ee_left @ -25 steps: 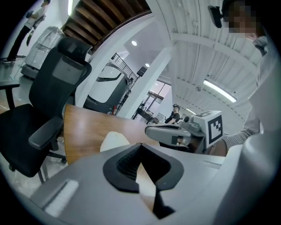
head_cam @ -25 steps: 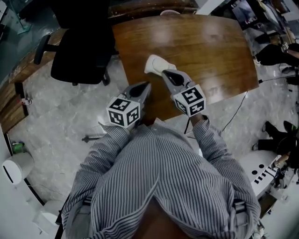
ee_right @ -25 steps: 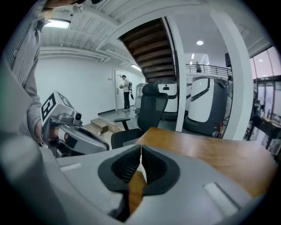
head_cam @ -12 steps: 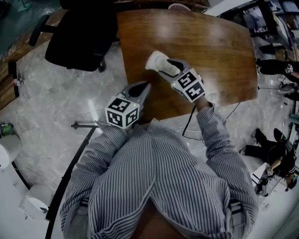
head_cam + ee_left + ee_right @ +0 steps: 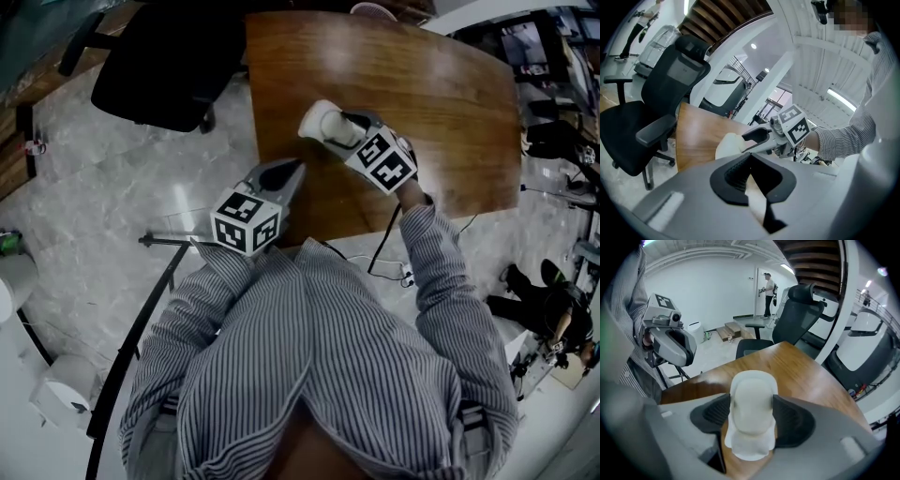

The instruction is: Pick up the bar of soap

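A white bar of soap [image 5: 322, 122] lies on the brown wooden table [image 5: 431, 103], close to its near left corner. My right gripper [image 5: 339, 129] reaches over it; its jaws are opening and the soap [image 5: 751, 401] lies between them, with the ribbed pads close along its two sides. The soap rests on the tabletop. My left gripper [image 5: 292, 170] hangs shut and empty by the table's near edge, to the left of the right gripper and short of the soap [image 5: 727, 145]. The left gripper view shows its tips [image 5: 750, 157] together.
A black office chair [image 5: 159, 66] stands on the marble floor left of the table. A black cable [image 5: 384, 253] hangs off the table's near edge. A person stands far off by a door [image 5: 767, 289]. Bags and gear lie on the floor at right [image 5: 553, 291].
My right gripper has moved forward from just behind the soap until its jaws are on either side of it. The left gripper has stayed put. The head view has shifted slightly.
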`<state>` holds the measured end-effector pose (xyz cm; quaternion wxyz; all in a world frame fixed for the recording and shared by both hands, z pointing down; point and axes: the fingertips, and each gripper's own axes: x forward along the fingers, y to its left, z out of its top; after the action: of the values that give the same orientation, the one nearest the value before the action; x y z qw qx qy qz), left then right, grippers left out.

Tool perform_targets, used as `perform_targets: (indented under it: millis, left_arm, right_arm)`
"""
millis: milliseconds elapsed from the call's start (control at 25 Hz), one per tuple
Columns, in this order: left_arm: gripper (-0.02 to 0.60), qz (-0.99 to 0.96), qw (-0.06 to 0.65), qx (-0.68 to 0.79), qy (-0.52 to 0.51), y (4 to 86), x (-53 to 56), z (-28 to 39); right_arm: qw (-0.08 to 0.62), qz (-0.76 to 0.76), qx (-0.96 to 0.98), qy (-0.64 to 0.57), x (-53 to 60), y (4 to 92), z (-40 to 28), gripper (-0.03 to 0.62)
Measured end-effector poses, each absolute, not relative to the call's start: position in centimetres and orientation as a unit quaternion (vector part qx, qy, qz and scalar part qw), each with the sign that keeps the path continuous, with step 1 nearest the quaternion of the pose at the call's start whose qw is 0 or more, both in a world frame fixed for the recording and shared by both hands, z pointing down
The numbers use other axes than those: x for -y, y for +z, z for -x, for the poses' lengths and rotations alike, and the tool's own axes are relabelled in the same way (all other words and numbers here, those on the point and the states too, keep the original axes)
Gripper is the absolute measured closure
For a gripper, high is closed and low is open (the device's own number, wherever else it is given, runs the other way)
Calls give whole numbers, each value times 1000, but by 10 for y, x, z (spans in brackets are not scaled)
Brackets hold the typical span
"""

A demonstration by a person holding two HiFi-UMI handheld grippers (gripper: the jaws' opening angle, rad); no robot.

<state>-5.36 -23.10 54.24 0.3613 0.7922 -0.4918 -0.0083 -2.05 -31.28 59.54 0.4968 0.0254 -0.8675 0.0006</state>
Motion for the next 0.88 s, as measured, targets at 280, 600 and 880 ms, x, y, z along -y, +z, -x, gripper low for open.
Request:
perform_targets:
  millis: [280, 600, 880]
  left_arm:
    - [577, -791, 364, 491, -8, 545, 231, 53]
    - [577, -792, 365, 490, -7, 544, 227, 52]
    - [577, -796, 354, 491, -8, 536, 231, 53]
  right_arm:
    - [495, -2, 869, 25, 313, 600, 22, 319]
    - [512, -13, 858, 44, 315, 600, 23, 332]
    - [473, -62, 878, 51, 321, 578, 17, 335]
